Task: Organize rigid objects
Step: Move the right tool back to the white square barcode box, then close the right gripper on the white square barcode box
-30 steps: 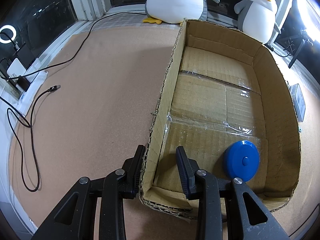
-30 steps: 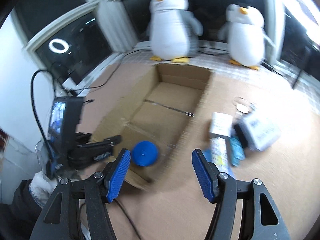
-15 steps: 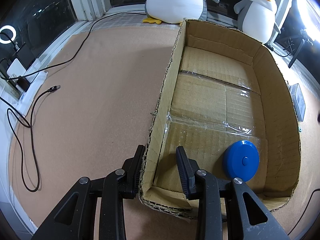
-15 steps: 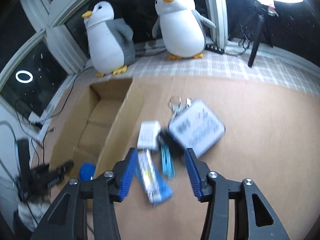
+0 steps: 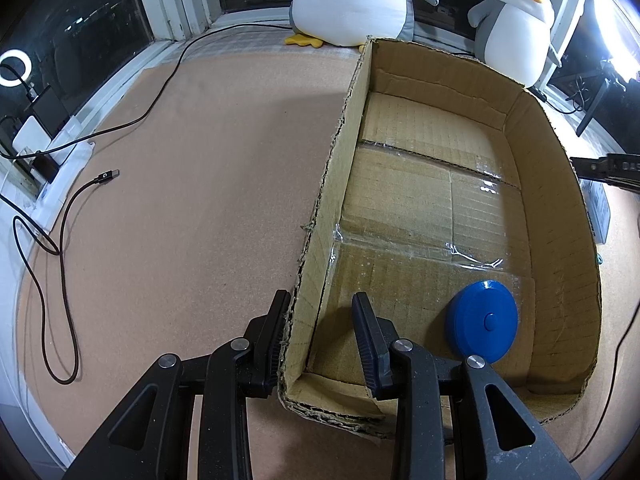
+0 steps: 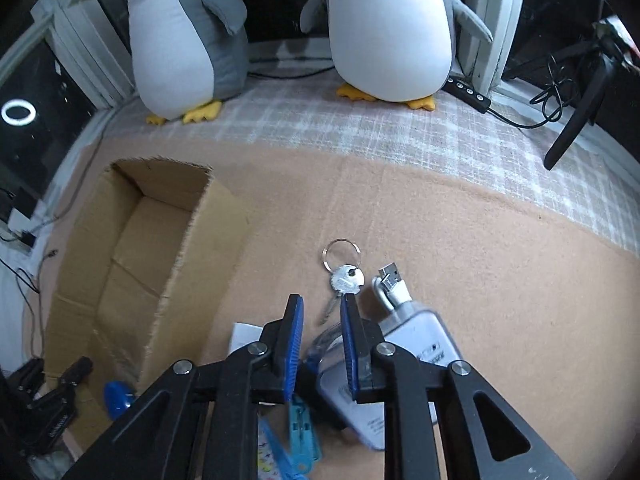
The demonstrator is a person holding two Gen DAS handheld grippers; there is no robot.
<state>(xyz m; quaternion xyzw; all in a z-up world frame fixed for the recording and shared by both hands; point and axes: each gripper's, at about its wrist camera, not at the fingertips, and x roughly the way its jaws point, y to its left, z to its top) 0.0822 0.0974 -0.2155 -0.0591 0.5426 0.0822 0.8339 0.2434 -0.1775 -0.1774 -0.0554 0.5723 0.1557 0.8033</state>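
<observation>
Corrugated brown cardboard box [image 5: 440, 208] holds one round blue plastic disc [image 5: 482, 326] in its near corner; the left gripper [image 5: 320, 328] is clenched on the box's ragged wall. Beside the box, on peach felt, the right gripper [image 6: 320, 320] is closing over a silver key on a ring [image 6: 346, 278], nothing pinched yet. Judged step: picking the next item. It calls for a low, flat pinch, since the thin metal key may slip

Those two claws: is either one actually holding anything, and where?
The left gripper clamps the cardboard box by its side wall near a corner. The right gripper, closing above the key, holds nothing.
</observation>
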